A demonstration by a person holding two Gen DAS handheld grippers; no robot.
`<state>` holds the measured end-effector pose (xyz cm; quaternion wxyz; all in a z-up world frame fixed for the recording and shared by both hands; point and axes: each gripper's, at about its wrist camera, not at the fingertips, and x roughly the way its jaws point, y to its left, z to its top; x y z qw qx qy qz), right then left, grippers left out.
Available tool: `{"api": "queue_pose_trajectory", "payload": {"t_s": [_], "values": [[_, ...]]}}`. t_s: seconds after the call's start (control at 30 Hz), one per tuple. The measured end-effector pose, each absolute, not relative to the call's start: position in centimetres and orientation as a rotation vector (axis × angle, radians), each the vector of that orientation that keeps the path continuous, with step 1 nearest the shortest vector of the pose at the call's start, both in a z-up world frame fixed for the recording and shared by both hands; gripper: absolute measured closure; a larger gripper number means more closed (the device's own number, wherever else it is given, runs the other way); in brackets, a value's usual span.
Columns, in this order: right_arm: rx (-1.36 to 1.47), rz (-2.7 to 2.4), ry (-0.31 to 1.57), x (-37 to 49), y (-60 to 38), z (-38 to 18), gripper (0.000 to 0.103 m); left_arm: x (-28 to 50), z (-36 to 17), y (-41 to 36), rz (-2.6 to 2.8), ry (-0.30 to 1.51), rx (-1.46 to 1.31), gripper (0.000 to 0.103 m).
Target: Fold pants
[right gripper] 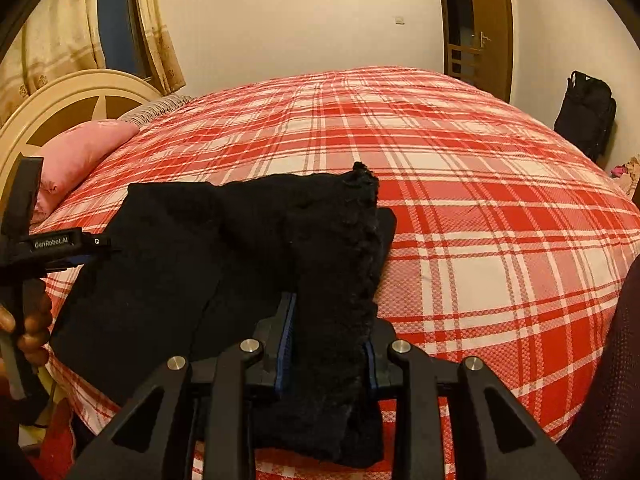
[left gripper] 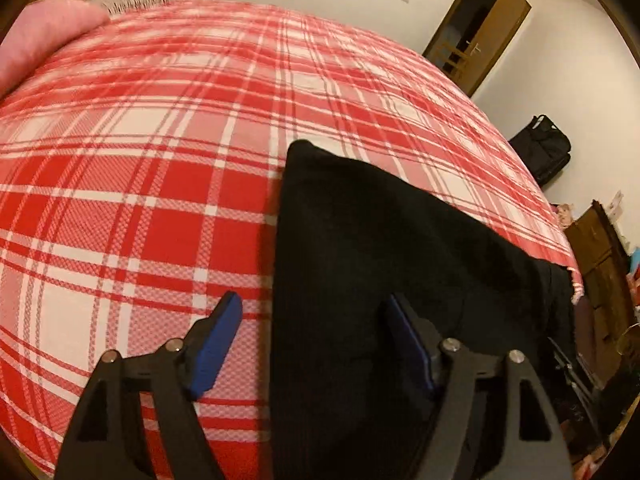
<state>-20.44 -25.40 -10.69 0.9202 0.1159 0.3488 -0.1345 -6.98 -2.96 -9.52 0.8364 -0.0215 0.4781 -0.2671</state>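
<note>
Black pants (right gripper: 192, 264) lie on a red and white plaid bed (right gripper: 480, 200), near its front edge. My right gripper (right gripper: 330, 344) is shut on a bunched end of the pants and holds it up, draped over the rest. In the left wrist view the pants (left gripper: 400, 260) stretch to the bed's right edge. My left gripper (left gripper: 316, 344) is open just above the pants' left edge, one fingertip (left gripper: 220, 340) over the bedspread, the other (left gripper: 408, 340) over the cloth. The left gripper also shows at the left of the right wrist view (right gripper: 80, 248).
A pink pillow (right gripper: 80, 152) lies by the cream headboard (right gripper: 60, 100) at the far left. A black bag (right gripper: 588, 112) stands against the wall at the right. A wooden door (right gripper: 480, 28) is behind the bed. Dark furniture (left gripper: 600, 264) is beside the bed's right edge.
</note>
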Motion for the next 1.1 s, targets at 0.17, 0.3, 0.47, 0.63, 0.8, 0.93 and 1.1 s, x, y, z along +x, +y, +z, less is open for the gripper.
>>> {"api": "queue_pose_trajectory", "payload": {"t_s": [0.17,0.3,0.47,0.63,0.8,0.93,1.1], "values": [[0.372,-0.219,0.723,-20.4,-27.0,-11.4,0.073,-8.3,-9.1,-4.0,-0.623,0.987,-0.033,0.08],[0.533,-0.16,0.67,-21.3,-28.9,-11.2,0.059,-8.4,-8.9,-3.8,-0.613,0.987,-0.048,0.085],[0.604,-0.187,0.624,-21.2,-30.3,-11.0,0.037,-8.6,-8.6,-3.5,-0.605,0.976,-0.039,0.087],[0.514,-0.205,0.684,-19.2,-29.2,-12.2,0.037,-8.5,-8.7,-3.7,-0.597,0.977,-0.036,0.087],[0.45,-0.179,0.701,-19.0,-28.0,-11.4,0.077,-8.6,-8.6,-4.0,-0.583,0.975,-0.028,0.088],[0.324,-0.202,0.686,-19.0,-26.2,-8.8,0.088,-8.8,-7.3,-3.6,-0.593,0.941,-0.053,0.092],[0.283,-0.151,0.632,-18.4,-24.8,-5.7,0.088,-8.9,-4.9,-2.2,-0.604,0.885,-0.09,0.094]]}}
